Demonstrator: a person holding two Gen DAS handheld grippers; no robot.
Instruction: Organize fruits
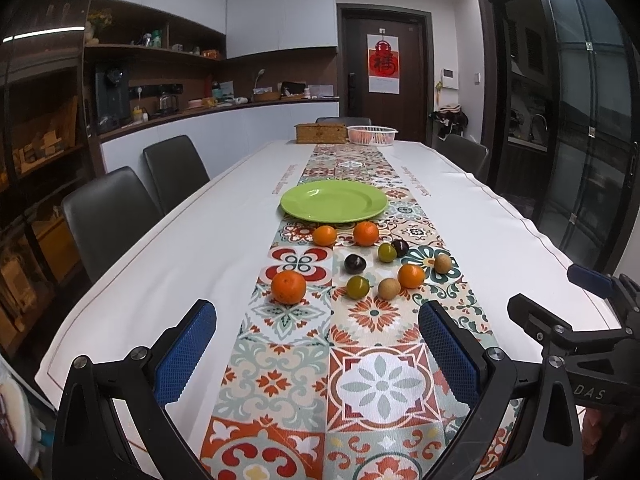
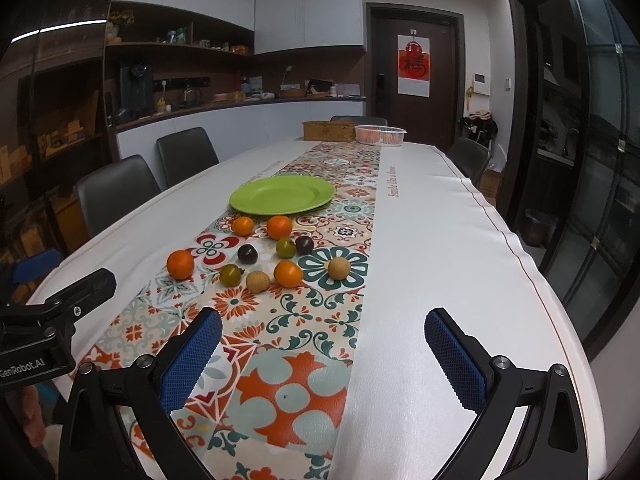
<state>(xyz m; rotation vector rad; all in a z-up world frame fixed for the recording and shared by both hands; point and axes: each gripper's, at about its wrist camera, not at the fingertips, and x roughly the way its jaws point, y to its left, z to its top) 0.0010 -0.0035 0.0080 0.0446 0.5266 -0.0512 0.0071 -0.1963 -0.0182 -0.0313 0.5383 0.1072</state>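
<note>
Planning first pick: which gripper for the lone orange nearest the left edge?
Left. The lone orange sits just ahead of the open left hand-held gripper; from the right hand-held gripper it lies far to the left.

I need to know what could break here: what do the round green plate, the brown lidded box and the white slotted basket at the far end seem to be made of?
The round green plate looks like glossy plastic or melamine: even colour, soft highlights; glazed ceramic is possible. The brown lidded box seems woven rattan or bamboo, matte with a fine weave texture. The white slotted basket looks like thin, slightly translucent plastic.
</note>
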